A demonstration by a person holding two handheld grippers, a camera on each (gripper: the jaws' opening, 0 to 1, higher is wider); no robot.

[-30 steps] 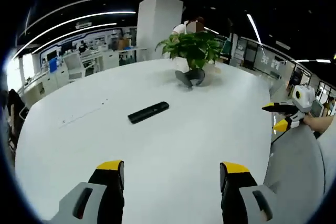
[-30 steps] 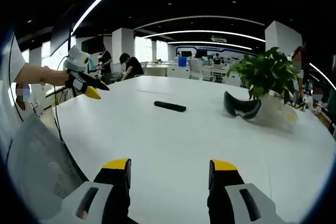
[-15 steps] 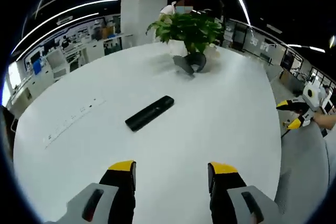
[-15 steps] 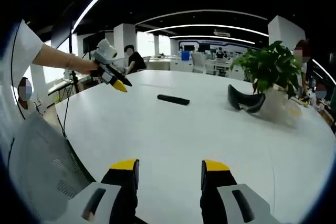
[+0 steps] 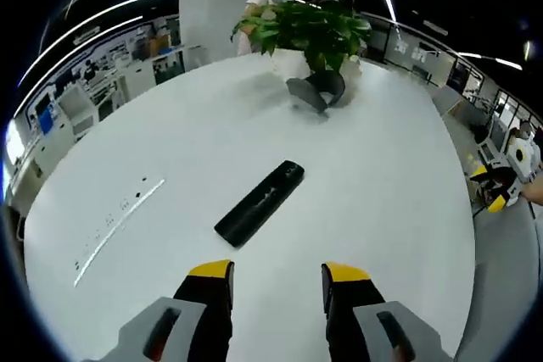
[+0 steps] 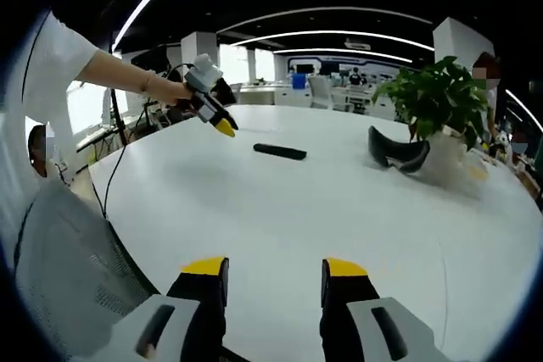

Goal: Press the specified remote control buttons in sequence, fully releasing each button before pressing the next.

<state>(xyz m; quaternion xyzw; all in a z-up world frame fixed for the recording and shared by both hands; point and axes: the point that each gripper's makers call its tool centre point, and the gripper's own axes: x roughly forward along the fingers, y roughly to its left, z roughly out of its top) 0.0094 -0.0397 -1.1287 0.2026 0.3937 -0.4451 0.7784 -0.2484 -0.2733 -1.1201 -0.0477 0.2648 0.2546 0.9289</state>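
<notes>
Large white round table (image 5: 382, 184). On it: black remote control (image 5: 260, 203) lying flat near middle; potted plant (image 5: 307, 33) and dark curved headset (image 5: 316, 92) toward far edge.

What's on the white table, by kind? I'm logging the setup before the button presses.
Remote control: 1
Potted plant: 1
Dark headset-like object beside the plant: 1
Total: 3

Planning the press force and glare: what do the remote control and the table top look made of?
Remote control: likely matte black plastic; it is evenly dark, with no highlights, and its buttons are too small to make out. Table: smooth white top, probably laminate or painted, with a soft satin sheen; a faint reflection streak lies left of the remote.
</notes>
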